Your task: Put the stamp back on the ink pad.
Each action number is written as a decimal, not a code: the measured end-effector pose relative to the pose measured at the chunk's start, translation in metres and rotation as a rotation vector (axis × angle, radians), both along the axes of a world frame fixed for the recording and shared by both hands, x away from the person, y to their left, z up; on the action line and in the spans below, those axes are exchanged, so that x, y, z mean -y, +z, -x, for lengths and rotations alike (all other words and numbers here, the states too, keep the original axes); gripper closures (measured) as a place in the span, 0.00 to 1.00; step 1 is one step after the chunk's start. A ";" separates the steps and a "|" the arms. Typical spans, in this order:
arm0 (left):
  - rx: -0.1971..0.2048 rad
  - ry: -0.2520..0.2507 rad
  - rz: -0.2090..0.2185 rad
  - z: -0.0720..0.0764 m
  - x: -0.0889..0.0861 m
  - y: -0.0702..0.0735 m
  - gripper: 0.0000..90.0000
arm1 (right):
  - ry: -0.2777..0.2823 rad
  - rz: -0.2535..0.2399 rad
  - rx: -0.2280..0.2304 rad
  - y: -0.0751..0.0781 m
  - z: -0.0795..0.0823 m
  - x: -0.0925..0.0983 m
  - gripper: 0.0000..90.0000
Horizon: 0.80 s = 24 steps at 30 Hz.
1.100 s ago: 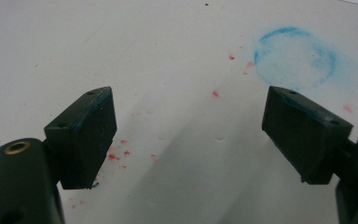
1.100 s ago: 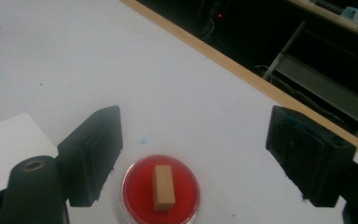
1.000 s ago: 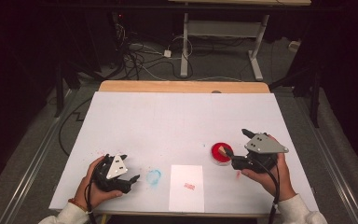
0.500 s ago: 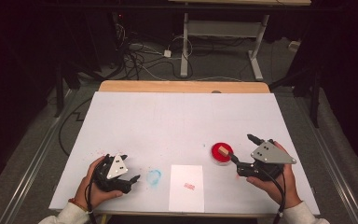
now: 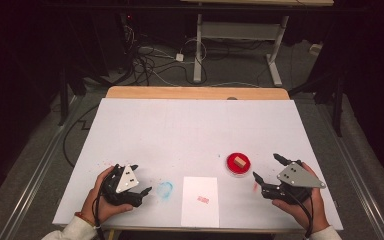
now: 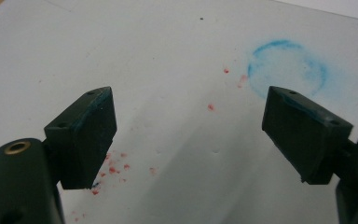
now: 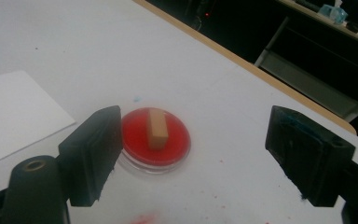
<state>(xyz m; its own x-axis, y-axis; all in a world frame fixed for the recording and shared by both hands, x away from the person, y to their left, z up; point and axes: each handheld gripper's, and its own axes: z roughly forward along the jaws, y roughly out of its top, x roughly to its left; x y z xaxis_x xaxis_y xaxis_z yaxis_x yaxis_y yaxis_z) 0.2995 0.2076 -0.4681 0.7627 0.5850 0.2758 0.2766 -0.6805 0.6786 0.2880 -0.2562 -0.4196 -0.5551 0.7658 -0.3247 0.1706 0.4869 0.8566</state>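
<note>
A round red dish (image 5: 238, 164) lies on the white table (image 5: 195, 130) at the near right, and a small tan wooden block (image 5: 239, 161) rests in it. My right gripper (image 5: 265, 166) is open just right of the dish, apart from it. In the right gripper view the dish (image 7: 156, 137) and block (image 7: 156, 127) lie ahead, closer to the left jaw of the gripper (image 7: 193, 154). My left gripper (image 5: 141, 178) stands open at the near left with nothing between its jaws. In the left gripper view, bare table shows between that gripper's (image 6: 191, 135) spread jaws.
A white paper sheet (image 5: 200, 201) with a small red stamp mark (image 5: 203, 200) lies near the front edge, between the grippers. A blue ring smudge (image 5: 165, 190) sits just right of the left gripper. Red specks (image 6: 112, 168) dot the table. Cables and desk legs stand beyond the far edge.
My right gripper has drawn back from the red dish, to the right and toward the near edge, and the block now shows uncovered in the dish. The left gripper has not moved.
</note>
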 end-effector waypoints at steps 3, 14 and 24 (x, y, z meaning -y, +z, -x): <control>0.009 -0.005 -0.006 0.001 0.001 0.001 0.19 | -0.004 0.000 -0.008 -0.005 0.002 0.003 0.21; 0.035 -0.007 0.018 0.002 0.001 0.005 0.19 | 0.009 0.023 -0.038 -0.028 0.013 0.011 0.22; 0.048 -0.017 0.026 0.004 0.005 0.009 0.19 | 0.013 0.031 -0.041 -0.031 0.021 0.008 0.22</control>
<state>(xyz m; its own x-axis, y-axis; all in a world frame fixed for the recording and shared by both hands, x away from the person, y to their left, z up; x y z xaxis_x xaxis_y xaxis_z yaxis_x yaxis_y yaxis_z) 0.2954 0.2030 -0.4595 0.7590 0.5792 0.2975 0.2314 -0.6671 0.7081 0.2668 -0.2641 -0.4504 -0.5779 0.7485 -0.3251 0.1990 0.5156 0.8334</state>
